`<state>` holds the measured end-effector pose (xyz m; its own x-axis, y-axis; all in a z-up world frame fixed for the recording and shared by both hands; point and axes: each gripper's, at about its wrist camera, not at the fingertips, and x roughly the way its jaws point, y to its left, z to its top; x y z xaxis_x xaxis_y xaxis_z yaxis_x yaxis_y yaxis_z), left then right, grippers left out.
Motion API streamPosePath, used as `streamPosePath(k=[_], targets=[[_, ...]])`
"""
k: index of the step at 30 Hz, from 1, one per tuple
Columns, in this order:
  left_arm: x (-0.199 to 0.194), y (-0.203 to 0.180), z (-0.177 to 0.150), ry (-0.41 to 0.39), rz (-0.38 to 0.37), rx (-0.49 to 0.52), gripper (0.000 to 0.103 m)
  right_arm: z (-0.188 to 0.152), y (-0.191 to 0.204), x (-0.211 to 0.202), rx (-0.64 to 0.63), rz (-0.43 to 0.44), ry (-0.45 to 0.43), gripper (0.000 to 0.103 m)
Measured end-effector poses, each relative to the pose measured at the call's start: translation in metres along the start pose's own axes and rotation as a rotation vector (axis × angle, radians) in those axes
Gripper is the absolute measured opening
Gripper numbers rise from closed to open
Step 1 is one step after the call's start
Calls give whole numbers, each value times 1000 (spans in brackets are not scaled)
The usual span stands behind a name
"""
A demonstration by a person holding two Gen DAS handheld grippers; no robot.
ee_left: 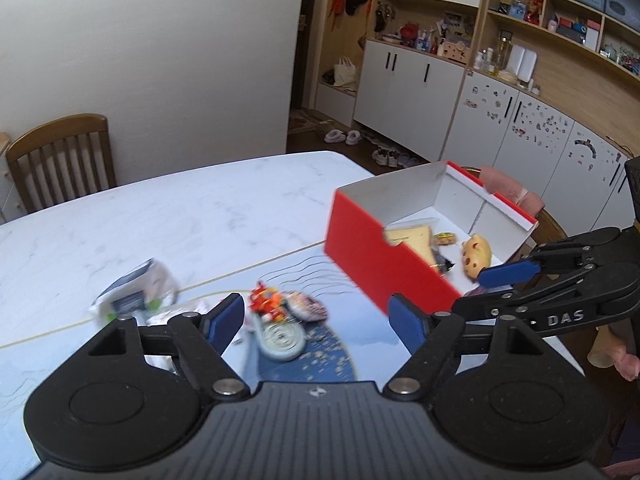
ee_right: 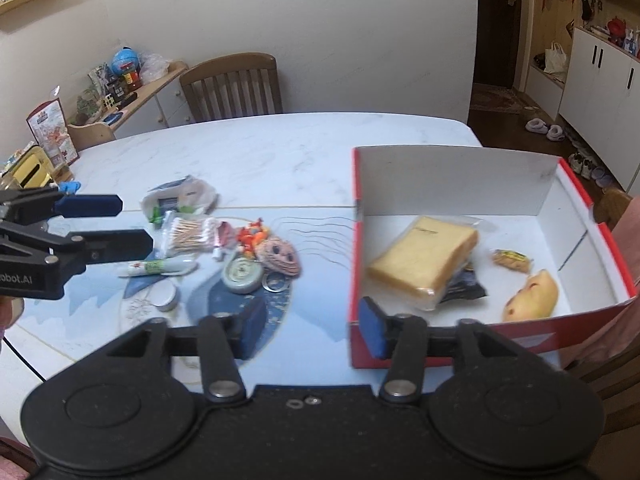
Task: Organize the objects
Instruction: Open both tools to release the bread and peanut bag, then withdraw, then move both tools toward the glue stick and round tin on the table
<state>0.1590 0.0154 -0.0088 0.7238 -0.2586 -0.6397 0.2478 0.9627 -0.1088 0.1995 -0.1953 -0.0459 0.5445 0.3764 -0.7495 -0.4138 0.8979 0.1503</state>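
Note:
A red box with a white inside stands on the right of the table and holds a wrapped bread slice, a dark packet, a small sweet and a yellow toy. To its left lies a loose pile: cotton swabs, an orange-red toy, a pink round face, a round tin, a tube and a plastic packet. My right gripper is open and empty at the box's near left corner. My left gripper is open and empty above the round tin.
The pile lies on a blue printed mat on a white marble table. A wooden chair stands at the far side and a low cluttered shelf at the left. Another chair and wall cabinets lie beyond.

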Motion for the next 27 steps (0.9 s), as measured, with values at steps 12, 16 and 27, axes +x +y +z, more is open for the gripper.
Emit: streamPosePath(k=[12, 16, 27], targets=[[-17, 61, -35, 25, 18, -40, 84, -4, 52, 15, -10, -8, 29, 72], [-15, 80, -44, 57, 11, -64, 84, -4, 69, 23, -18, -8, 41, 80], [4, 123, -67, 127, -13, -91, 103, -10, 112, 53, -82, 20, 98, 82]])
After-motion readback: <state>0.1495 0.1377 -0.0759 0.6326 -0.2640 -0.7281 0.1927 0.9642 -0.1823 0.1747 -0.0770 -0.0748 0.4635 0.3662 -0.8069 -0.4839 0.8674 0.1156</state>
